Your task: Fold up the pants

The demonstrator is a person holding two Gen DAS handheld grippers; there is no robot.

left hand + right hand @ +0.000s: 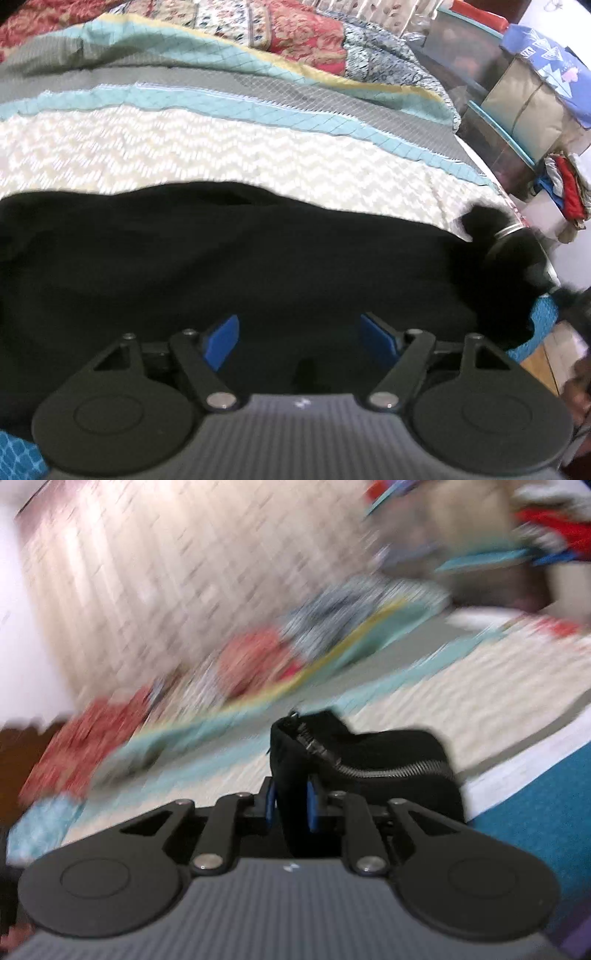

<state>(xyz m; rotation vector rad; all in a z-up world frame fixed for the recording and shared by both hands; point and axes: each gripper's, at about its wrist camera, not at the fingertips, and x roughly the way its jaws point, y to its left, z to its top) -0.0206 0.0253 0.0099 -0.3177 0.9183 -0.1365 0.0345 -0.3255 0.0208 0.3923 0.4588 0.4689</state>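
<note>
Black pants lie spread across the white zigzag-patterned bedspread. My left gripper hovers just above the black cloth with its blue pads wide apart and nothing between them. My right gripper is shut on a bunched part of the pants with a silver zipper, lifted above the bed. That view is motion-blurred. In the left wrist view the right gripper shows at the pants' right end, partly wrapped in black cloth.
Folded quilts in teal, grey and red florals lie at the far side of the bed. Storage bins and bags and a pile of clothes stand to the right. The bed's teal edge and wooden floor are right.
</note>
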